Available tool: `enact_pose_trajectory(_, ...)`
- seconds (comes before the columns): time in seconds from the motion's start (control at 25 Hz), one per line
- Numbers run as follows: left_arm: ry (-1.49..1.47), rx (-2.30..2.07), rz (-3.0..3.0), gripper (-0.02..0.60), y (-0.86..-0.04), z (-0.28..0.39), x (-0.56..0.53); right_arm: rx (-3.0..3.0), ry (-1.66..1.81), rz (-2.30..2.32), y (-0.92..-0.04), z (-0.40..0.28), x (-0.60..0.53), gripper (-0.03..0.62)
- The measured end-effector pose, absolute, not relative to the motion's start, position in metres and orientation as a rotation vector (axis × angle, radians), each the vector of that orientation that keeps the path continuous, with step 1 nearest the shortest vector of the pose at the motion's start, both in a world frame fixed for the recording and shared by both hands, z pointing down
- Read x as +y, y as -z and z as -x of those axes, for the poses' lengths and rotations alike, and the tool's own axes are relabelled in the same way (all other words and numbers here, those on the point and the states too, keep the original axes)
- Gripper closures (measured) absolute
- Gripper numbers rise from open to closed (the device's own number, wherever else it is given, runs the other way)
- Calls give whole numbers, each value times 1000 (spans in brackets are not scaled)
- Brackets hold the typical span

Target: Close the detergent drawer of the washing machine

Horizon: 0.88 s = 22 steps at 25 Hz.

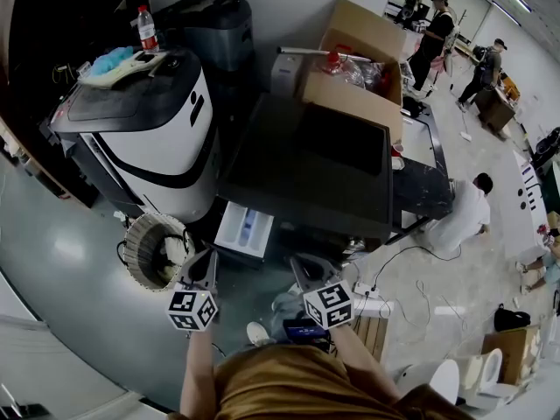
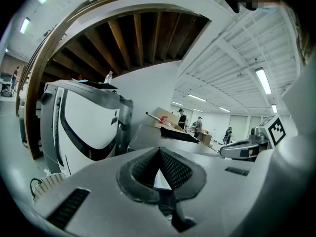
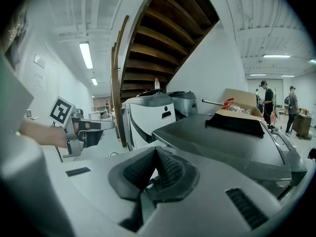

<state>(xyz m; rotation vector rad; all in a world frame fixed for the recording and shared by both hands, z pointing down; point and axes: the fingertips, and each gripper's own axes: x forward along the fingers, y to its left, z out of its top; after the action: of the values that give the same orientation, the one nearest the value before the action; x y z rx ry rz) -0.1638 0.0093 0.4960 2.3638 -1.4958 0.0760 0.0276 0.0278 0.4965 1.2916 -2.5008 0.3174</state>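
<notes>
The dark-topped washing machine (image 1: 306,160) stands in the middle of the head view. Its white detergent drawer (image 1: 245,228) sticks out open from the front left corner, with a blue patch inside. My left gripper (image 1: 207,259) hovers just in front of the drawer, slightly to its left, jaws shut and empty. My right gripper (image 1: 298,262) hangs to the drawer's right, shut on nothing too. In the left gripper view the left gripper (image 2: 159,153) has its pads together, with the machine's grey top (image 2: 153,135) beyond. The right gripper (image 3: 155,153) faces the machine top (image 3: 222,137).
A white and black appliance (image 1: 162,138) with a water bottle (image 1: 147,29) on it stands left of the machine. A round basket (image 1: 156,250) sits on the floor by the drawer. A cardboard box (image 1: 354,59) rests on the machine's far end. A power strip (image 1: 372,291) and cables lie right; people stand behind.
</notes>
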Motion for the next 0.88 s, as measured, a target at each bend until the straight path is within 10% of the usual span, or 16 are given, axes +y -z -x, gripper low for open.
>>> enact_pose_trajectory(0.88,-148,-1469,-2221,558,-553,164,10,-2473,-356,-1175,-529,-22,12,582)
